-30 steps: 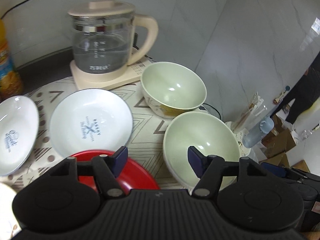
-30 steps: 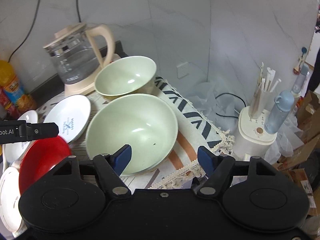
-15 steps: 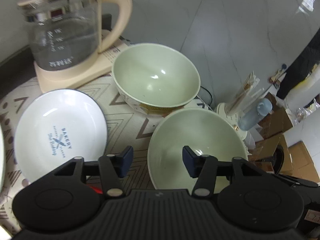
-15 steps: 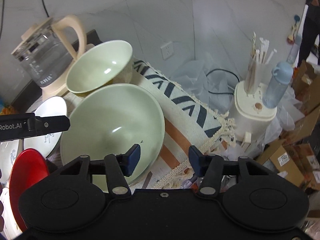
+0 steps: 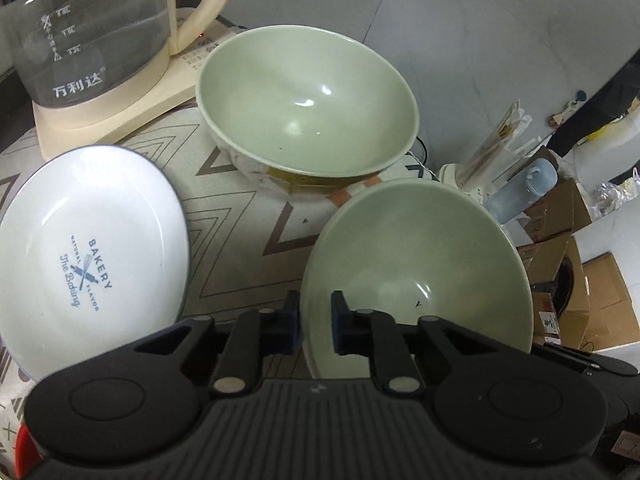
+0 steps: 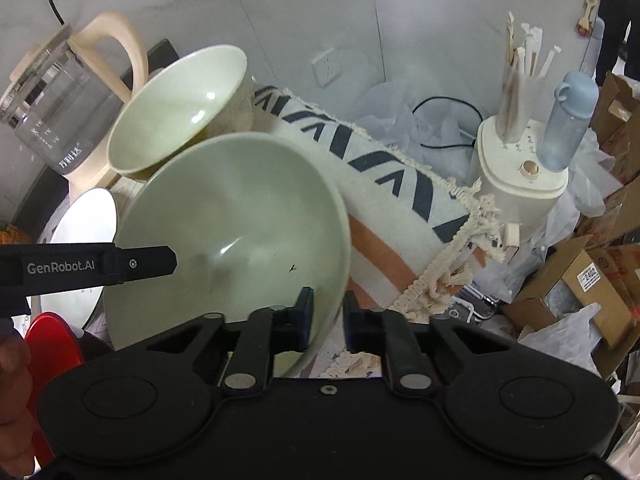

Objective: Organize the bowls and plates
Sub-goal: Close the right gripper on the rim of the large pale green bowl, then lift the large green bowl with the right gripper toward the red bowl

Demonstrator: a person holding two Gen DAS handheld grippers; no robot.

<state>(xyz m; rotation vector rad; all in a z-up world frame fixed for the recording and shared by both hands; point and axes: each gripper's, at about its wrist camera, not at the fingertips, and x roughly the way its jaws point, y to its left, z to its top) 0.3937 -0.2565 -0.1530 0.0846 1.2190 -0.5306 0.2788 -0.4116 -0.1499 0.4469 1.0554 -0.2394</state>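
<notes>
Both grippers pinch one wide pale green ceramic bowl (image 5: 416,264) on the patterned cloth (image 5: 240,208): left gripper (image 5: 316,322) just closed on its near-left rim, right gripper (image 6: 326,320) on its right rim, beside another green bowl (image 5: 308,104)

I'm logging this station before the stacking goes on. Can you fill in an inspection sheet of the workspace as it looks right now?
Surface: patterned cloth with a fringed edge, covering the table.
Job's things: near green bowl, far green bowl standing behind it, white plate printed BAKERY, red plate at the near left.
Clutter: glass kettle on its cream base, straw holder, blue bottle.
Grippers: left tongs and right tongs have just been closing, each now clamped on the near green bowl's rim, on opposite sides.
Cables: black cord beside the table; another on the wall behind the kettle.
Surroundings: grey marble-look wall, cardboard boxes, plastic bags.
</notes>
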